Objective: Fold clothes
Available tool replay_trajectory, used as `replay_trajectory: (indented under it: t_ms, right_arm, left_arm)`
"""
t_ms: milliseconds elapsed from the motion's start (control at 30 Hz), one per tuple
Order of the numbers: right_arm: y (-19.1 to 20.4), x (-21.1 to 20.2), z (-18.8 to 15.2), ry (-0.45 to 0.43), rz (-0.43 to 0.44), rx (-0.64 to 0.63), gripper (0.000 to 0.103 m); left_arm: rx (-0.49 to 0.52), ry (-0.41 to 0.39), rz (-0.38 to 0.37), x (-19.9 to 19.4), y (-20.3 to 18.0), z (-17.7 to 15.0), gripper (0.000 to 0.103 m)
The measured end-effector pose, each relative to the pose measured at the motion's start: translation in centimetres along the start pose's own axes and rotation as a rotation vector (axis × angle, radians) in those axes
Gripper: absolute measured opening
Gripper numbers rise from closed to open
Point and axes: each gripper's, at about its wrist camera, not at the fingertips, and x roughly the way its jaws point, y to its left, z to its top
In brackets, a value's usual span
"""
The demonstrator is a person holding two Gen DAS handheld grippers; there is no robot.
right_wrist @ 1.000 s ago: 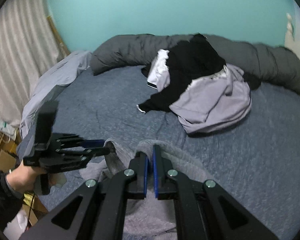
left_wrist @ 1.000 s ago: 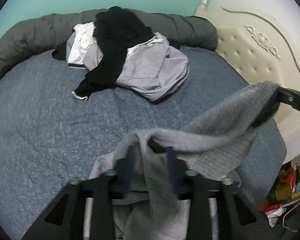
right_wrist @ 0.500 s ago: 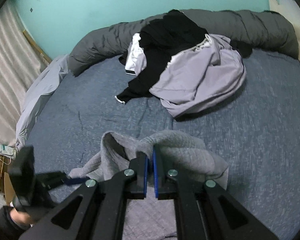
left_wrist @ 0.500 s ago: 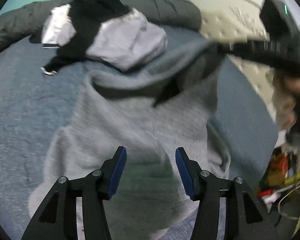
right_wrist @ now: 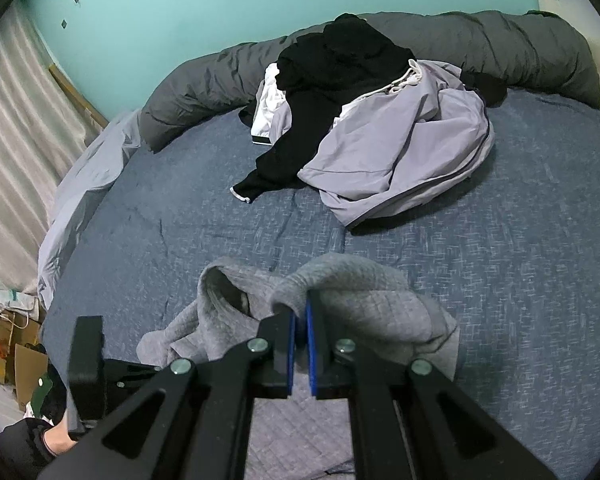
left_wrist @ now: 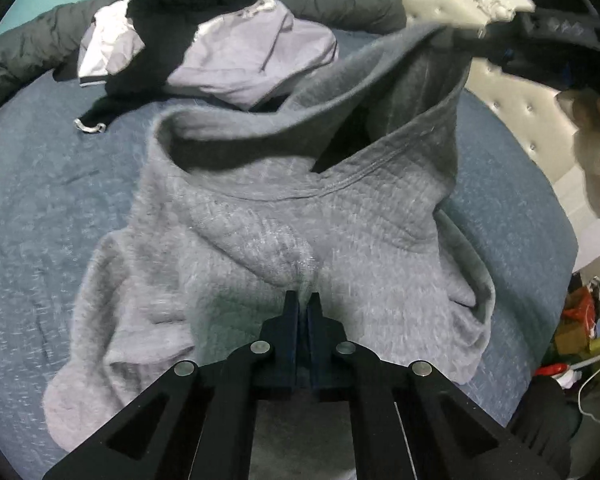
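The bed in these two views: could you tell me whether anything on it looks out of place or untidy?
Yes. On the bed, a black garment and a lavender jacket lie in a crumpled heap against the rolled grey duvet, unfolded. The grey sweater in front lies bunched.

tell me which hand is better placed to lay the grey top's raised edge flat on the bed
Right. The right gripper is shut on the lifted edge of the grey top, held above the blue bedspread. The left gripper pinches a fold low on the body, so it likely suits anchoring.
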Motion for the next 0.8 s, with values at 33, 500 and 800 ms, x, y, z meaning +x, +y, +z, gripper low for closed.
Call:
replay_trajectory:
  t_ms: [33,500,800]
  right_arm:
    - [0.0,0.0,0.0,-0.002,0.0,0.002,0.006]
    - [2.1,1.9,-1.2,0.069,0.083,-0.074,0.018]
    - [1.1,4.6,-3.8,0.192,0.01,-0.147,0.028]
  left_arm:
    - [-0.004,-0.019,-0.004,-0.9,0.5,-0.1,0.003]
    - [-0.214,-0.244,0.116,-16.3,15.0,-1.6,0.003]
    - [-0.211,-0.131,0.196,-12.8,17.9,-3.8,0.003]
